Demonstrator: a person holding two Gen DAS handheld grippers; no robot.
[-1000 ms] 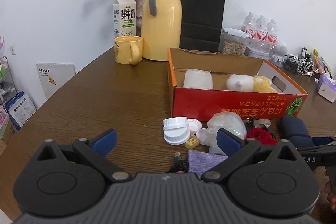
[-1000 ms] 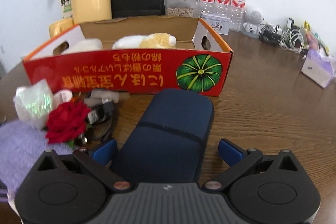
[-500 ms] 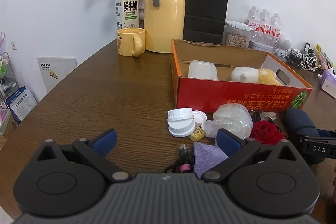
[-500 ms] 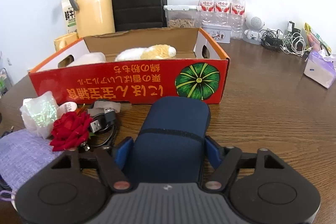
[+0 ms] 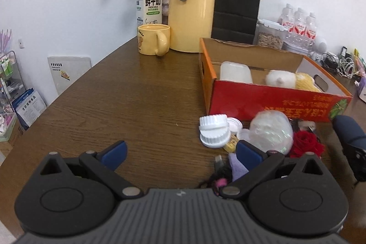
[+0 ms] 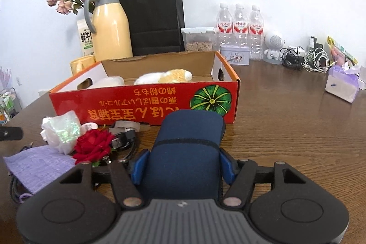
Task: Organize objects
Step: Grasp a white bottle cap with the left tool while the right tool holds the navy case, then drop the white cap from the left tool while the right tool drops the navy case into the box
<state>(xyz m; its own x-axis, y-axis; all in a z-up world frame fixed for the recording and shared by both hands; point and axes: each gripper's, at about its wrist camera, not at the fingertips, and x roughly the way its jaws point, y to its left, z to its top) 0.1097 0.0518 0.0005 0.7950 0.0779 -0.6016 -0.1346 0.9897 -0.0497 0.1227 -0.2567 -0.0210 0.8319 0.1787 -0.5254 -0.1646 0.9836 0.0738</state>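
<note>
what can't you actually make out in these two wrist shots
- Near end of the dark blue padded case: right wrist view, hidden behind the right gripper clamped on it.
- Pale translucent plastic container in the red cardboard box: right wrist view, mostly hidden by the box's front wall.
- Black cables beside the lilac knitted cloth: left wrist view, covered by the open left gripper.
- Small print on the white milk carton: too small to read.

Yellow thermos (image 5: 191, 13), mug (image 5: 153, 39), milk carton (image 5: 149, 4), black bag (image 6: 152, 20) behind; water bottles (image 6: 239, 26) right.
</note>
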